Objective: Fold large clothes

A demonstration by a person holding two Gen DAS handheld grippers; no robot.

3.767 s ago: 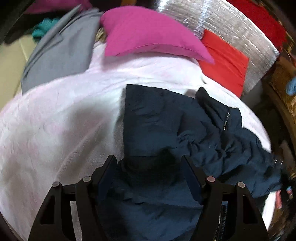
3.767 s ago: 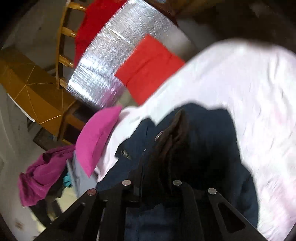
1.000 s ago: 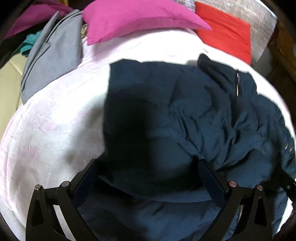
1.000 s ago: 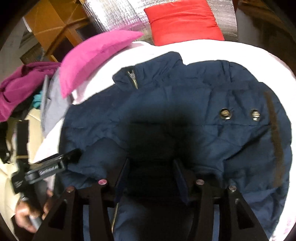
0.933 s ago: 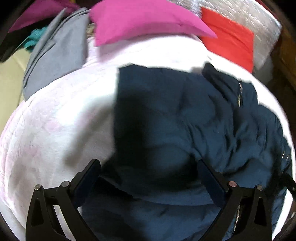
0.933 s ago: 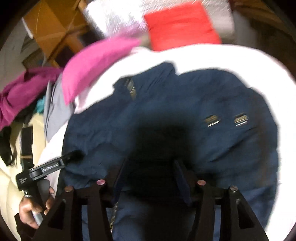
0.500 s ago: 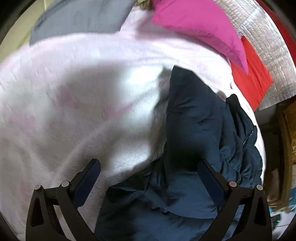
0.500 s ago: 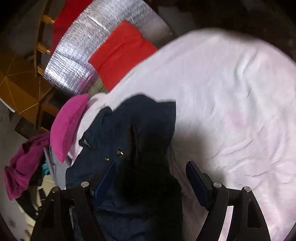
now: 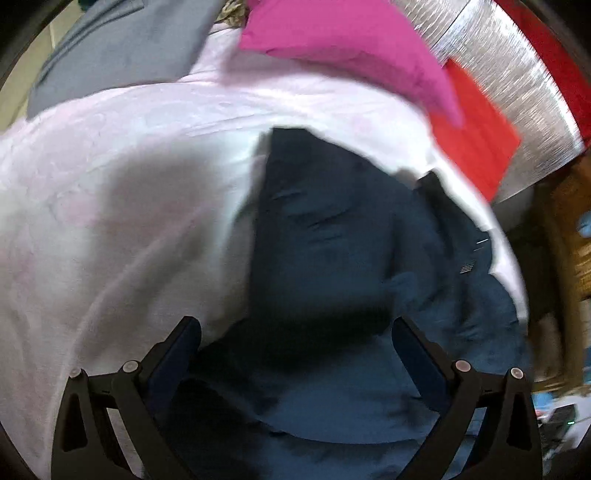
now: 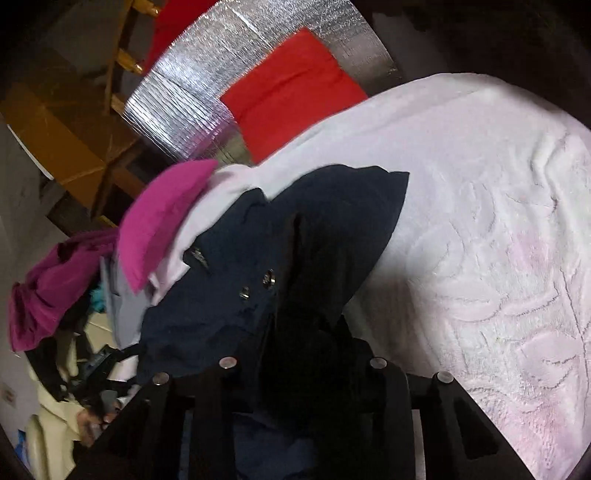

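Both grippers work the navy jacket [image 9: 332, 258] on the pale pink blanket [image 9: 110, 184]. My right gripper [image 10: 299, 369] has just been closing and now pinches a dark bunch of its fabric, a fresh hold for the next fold; a second ago the jacket lay spread flat. My left gripper [image 9: 295, 332] hangs spread, holding nothing. Magenta pillow [image 9: 351, 40] and red cushion [image 10: 291, 85] lie beyond.

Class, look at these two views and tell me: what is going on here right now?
A person with a handheld gripper in each hand is folding a navy padded jacket on a pale pink textured bedspread. The right gripper, whose jaws have just been closing, has jacket fabric bunched between its fingers. The left gripper is open above the jacket's edge. A magenta pillow lies beyond.
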